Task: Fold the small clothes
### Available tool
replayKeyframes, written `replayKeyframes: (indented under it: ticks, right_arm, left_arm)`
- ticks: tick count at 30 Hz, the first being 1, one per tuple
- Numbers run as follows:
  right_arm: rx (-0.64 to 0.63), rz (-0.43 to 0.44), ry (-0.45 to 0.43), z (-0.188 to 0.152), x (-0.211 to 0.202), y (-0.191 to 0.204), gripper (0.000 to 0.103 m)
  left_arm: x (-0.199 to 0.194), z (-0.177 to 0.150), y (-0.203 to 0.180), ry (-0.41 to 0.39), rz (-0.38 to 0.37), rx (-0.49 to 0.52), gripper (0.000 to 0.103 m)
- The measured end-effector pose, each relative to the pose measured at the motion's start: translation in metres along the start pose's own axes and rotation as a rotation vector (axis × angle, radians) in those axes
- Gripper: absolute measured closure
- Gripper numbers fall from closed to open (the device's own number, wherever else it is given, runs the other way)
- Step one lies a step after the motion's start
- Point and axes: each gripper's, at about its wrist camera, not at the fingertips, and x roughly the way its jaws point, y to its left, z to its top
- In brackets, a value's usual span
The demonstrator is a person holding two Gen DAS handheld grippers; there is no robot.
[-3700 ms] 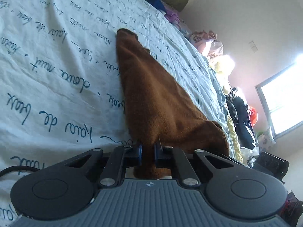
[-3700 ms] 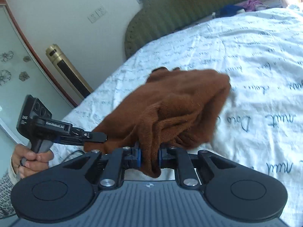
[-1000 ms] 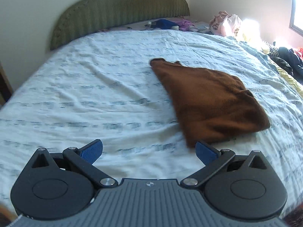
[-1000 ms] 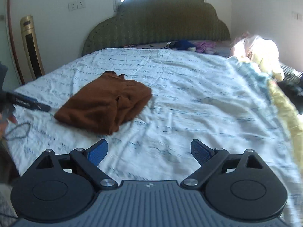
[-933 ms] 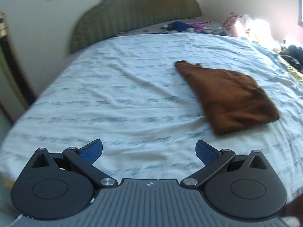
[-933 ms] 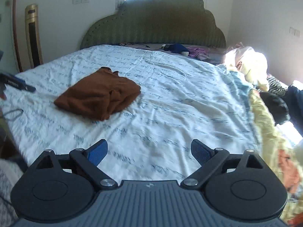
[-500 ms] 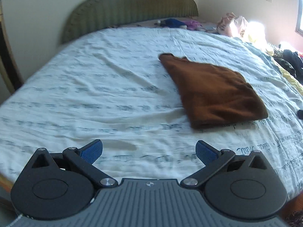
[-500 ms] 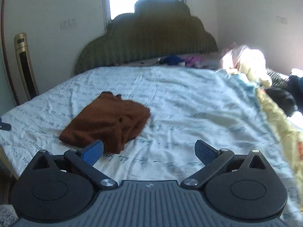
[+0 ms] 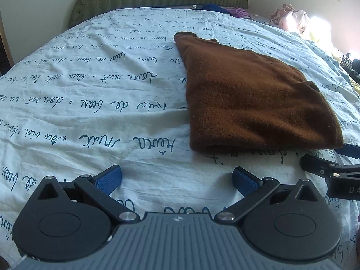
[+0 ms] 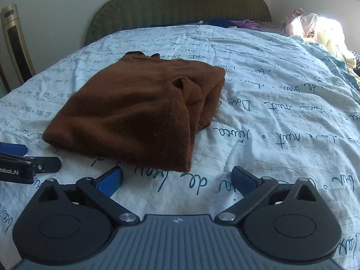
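A brown folded garment [image 9: 252, 96] lies flat on the bed; it also shows in the right wrist view [image 10: 139, 110], with bunched layers on its right side. My left gripper [image 9: 177, 178] is open and empty, low over the sheet just short of the garment's near edge. My right gripper [image 10: 177, 180] is open and empty, close to the garment's near right corner. Each gripper's fingers show at the edge of the other's view: the right one [image 9: 324, 164], the left one [image 10: 29, 157].
The bed has a pale sheet with dark script [image 9: 90, 103] and a green headboard [image 10: 180, 6]. Loose clothes [image 10: 315, 29] pile at the far right. A gold tower fan [image 10: 15, 42] stands at the left wall.
Both grippers, shut on the garment 3.7 s ago, have let go and pulled back. In the last half second both came down and closer to the garment's near edge.
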Motion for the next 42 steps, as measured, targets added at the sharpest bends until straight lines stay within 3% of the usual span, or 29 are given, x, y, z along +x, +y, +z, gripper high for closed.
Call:
replayKeyframes:
  ticks: [23, 33, 42]
  right_arm:
    - [0.002, -0.033, -0.035, -0.006, 0.005, 0.002, 0.000]
    - [-0.024, -0.101, -0.024, 0.001, 0.014, 0.017, 0.000]
    - [-0.003, -0.074, -0.026, 0.000, 0.015, 0.011, 0.000]
  left_arm:
    - [0.000, -0.017, -0.003, -0.110, -0.009, 0.030, 0.000]
    - [0.002, -0.014, -0.007, -0.098, 0.017, 0.025, 0.000]
    - [0.003, -0.013, -0.009, -0.100, 0.024, 0.028, 0.000]
